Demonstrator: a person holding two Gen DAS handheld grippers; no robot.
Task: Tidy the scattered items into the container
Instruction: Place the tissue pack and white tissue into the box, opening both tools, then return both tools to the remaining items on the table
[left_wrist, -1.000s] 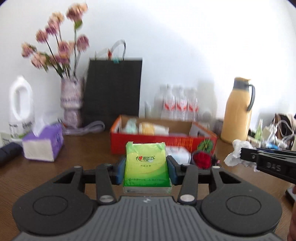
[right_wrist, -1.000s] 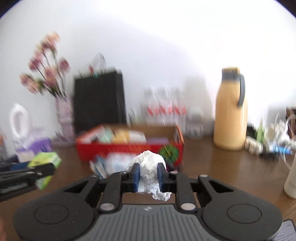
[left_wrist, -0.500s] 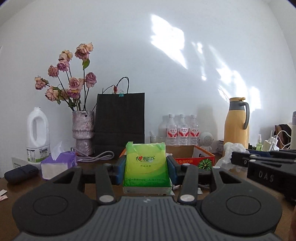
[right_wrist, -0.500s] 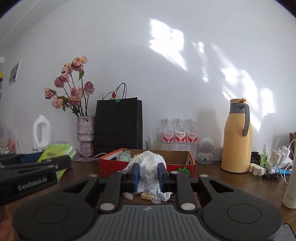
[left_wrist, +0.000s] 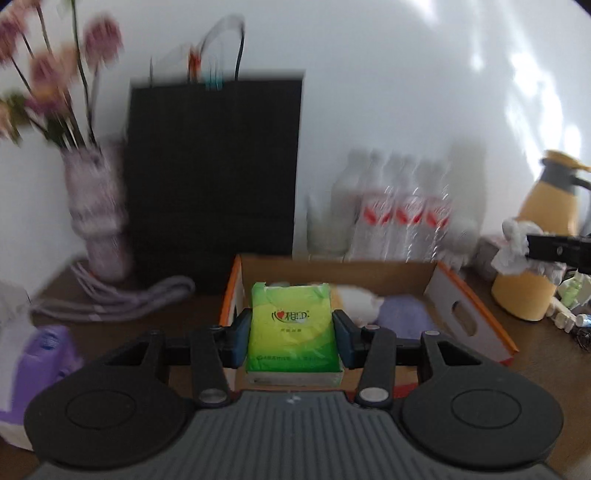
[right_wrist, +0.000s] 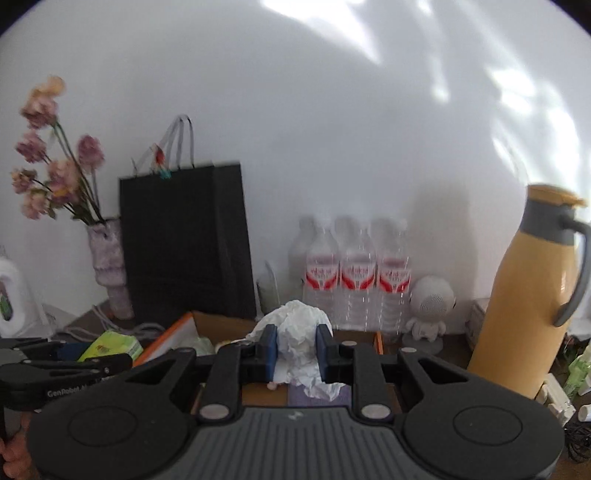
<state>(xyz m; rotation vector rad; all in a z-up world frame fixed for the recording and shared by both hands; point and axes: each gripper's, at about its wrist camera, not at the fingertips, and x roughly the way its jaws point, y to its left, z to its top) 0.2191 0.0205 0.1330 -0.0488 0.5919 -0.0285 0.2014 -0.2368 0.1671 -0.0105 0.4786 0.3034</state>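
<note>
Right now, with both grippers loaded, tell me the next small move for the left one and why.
Probably lower the left gripper a little and open its fingers. It is clamped on the green tissue pack, which already sits over the open cardboard box, above the near-left corner, with other items lying further in. The right gripper, shut on crumpled white paper, can follow.

A lived-in home room is showing here. A wooden desk (left_wrist: 535, 354) is standing against a plain white wall (right_wrist: 332, 129), carrying household odds and ends: a vase of dried roses (right_wrist: 107, 266) and a black paper shopping bag (right_wrist: 184, 243) along the back edge, three water bottles (right_wrist: 356, 273) beside them, and a yellow thermos jug (right_wrist: 524, 295) sitting toward the right edge.
</note>
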